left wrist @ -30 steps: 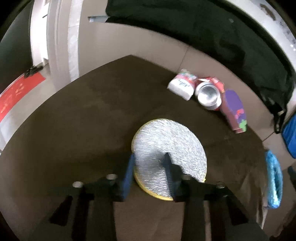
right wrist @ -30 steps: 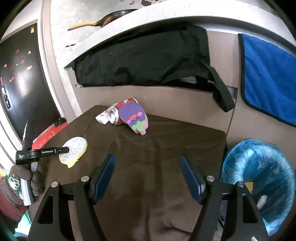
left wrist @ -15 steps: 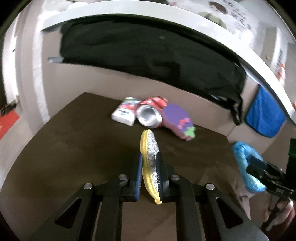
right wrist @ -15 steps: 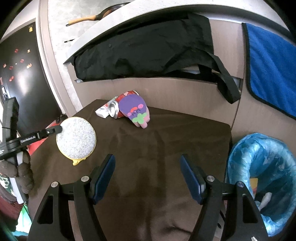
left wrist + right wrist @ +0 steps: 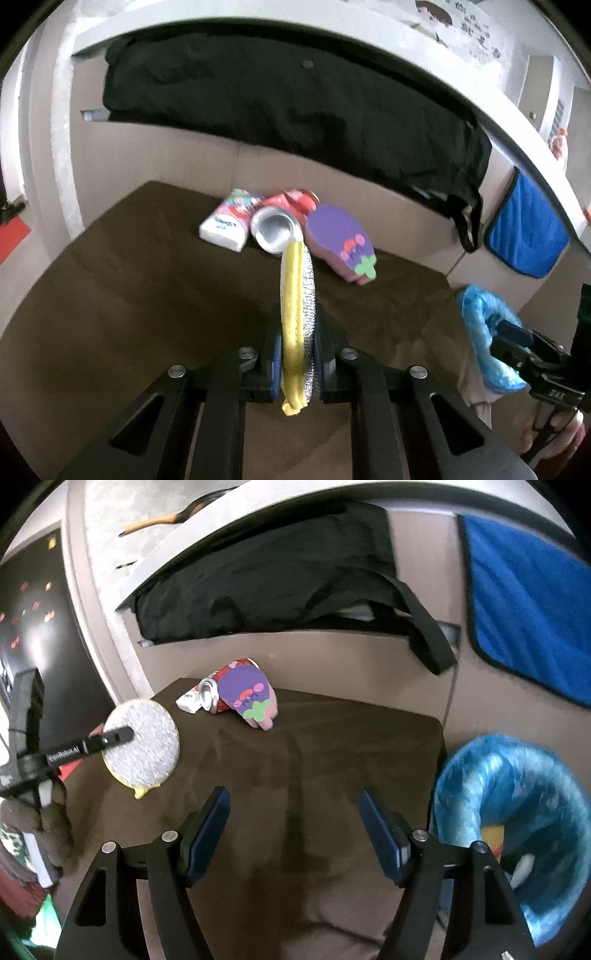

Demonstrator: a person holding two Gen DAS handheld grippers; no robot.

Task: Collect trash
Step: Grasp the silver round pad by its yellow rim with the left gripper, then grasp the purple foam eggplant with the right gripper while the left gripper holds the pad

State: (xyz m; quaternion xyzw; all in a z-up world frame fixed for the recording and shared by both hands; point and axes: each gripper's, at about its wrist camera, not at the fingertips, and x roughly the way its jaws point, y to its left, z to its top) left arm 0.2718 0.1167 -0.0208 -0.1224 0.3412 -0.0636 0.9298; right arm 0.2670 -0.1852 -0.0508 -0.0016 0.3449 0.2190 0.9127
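We've got the left tongs (image 5: 297,354) clamped on the round sponge (image 5: 297,325), can (image 5: 275,232) just beyond; right tongs (image 5: 295,834) apart, nothing between.

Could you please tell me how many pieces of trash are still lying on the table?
3, clustered at the far edge: a white packet, a red can beside it, and a purple sponge against the can. More could hide behind them.
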